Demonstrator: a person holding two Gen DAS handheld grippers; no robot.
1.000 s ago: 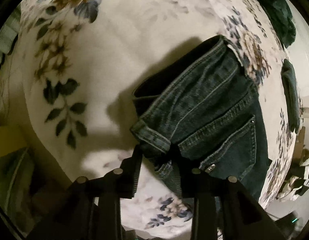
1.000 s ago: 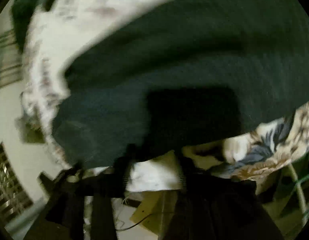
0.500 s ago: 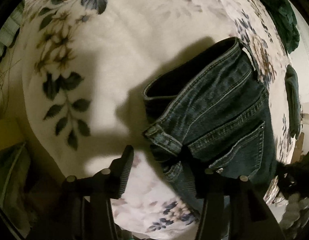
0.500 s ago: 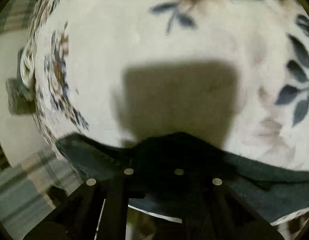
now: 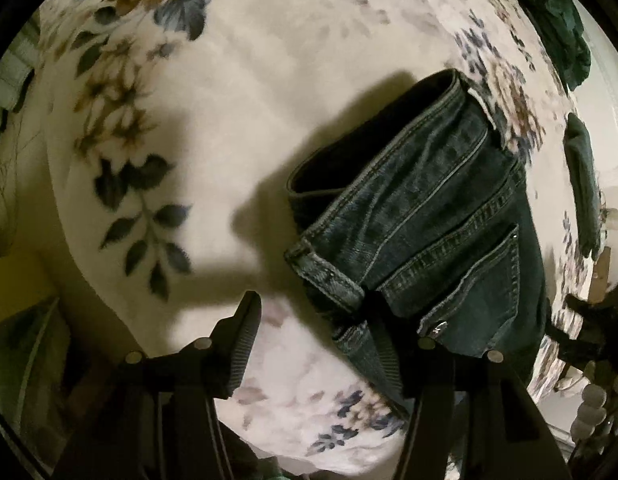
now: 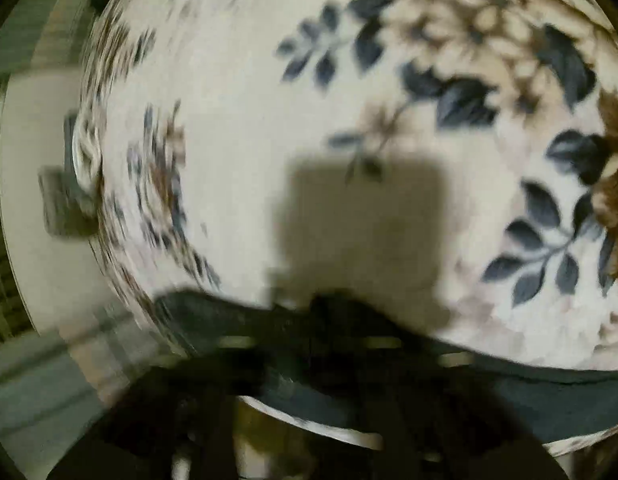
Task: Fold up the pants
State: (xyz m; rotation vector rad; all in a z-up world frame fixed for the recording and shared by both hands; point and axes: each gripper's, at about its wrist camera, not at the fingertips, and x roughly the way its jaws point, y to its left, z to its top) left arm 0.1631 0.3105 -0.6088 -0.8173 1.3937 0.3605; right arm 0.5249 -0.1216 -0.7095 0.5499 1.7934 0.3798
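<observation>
Dark blue jeans (image 5: 437, 220) lie folded on a floral bedspread (image 5: 249, 112), waistband and back pocket up. My left gripper (image 5: 313, 320) is open at the waistband corner; its right finger touches the denim, its left finger (image 5: 245, 332) stands free over the bedspread. In the right wrist view, blurred, my right gripper (image 6: 333, 320) is shut on a dark edge of the jeans (image 6: 529, 396), held low over the bedspread (image 6: 269, 100).
Dark green clothes (image 5: 557, 20) lie at the bed's far right corner, and another dark garment (image 5: 581, 176) at the right edge. The right gripper's arm (image 5: 589, 328) shows at right. The floor and a grey object (image 6: 65, 204) lie beyond the bed's left edge.
My left gripper has opened and let go of the waistband. My right gripper has swung the dark pant edge over and down toward the bedspread, still moving.
</observation>
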